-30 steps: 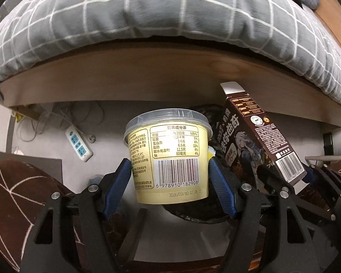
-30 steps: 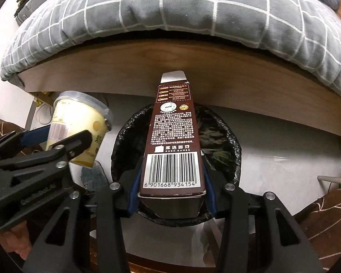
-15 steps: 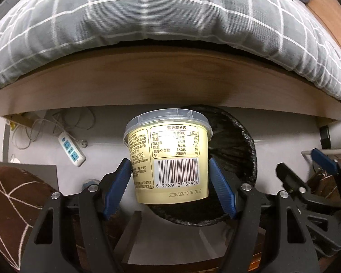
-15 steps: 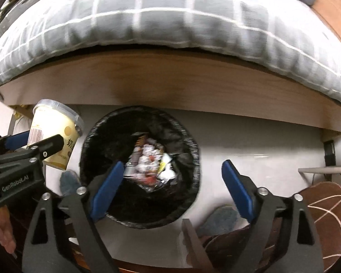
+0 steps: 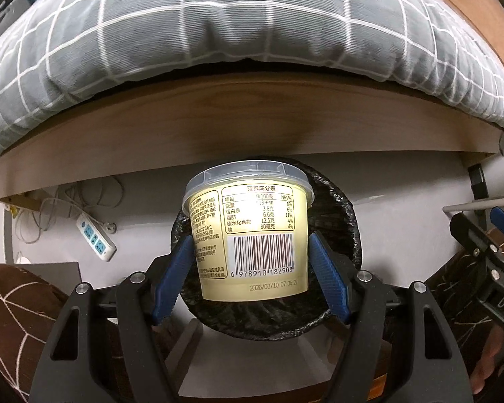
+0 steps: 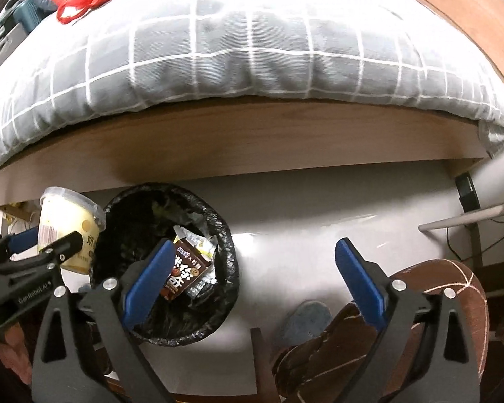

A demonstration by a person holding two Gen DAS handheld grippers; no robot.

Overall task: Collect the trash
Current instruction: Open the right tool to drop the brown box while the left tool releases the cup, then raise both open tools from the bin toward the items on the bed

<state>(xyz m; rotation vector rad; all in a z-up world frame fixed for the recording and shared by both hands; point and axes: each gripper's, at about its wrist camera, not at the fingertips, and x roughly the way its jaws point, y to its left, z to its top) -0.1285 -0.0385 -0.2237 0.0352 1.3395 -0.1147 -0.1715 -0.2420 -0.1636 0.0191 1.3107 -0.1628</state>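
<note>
My left gripper (image 5: 252,268) is shut on a pale yellow yogurt cup (image 5: 252,235) with a clear lid, held upright over the black-lined trash bin (image 5: 342,215). In the right wrist view the cup (image 6: 67,228) sits at the bin's left rim (image 6: 228,235). My right gripper (image 6: 255,285) is open and empty, to the right of the bin. A brown milk carton (image 6: 184,272) lies inside the bin among wrappers.
A bed with a grey checked duvet (image 5: 218,33) and wooden frame (image 6: 252,141) stands behind the bin. A white power strip (image 5: 95,240) with cables lies on the floor at left. Brown patterned cushions (image 6: 420,302) and a grey slipper (image 6: 305,319) are at right.
My right gripper opened and dropped the brown carton into the bin, then moved back to the right. My left gripper moved the cup over the bin.
</note>
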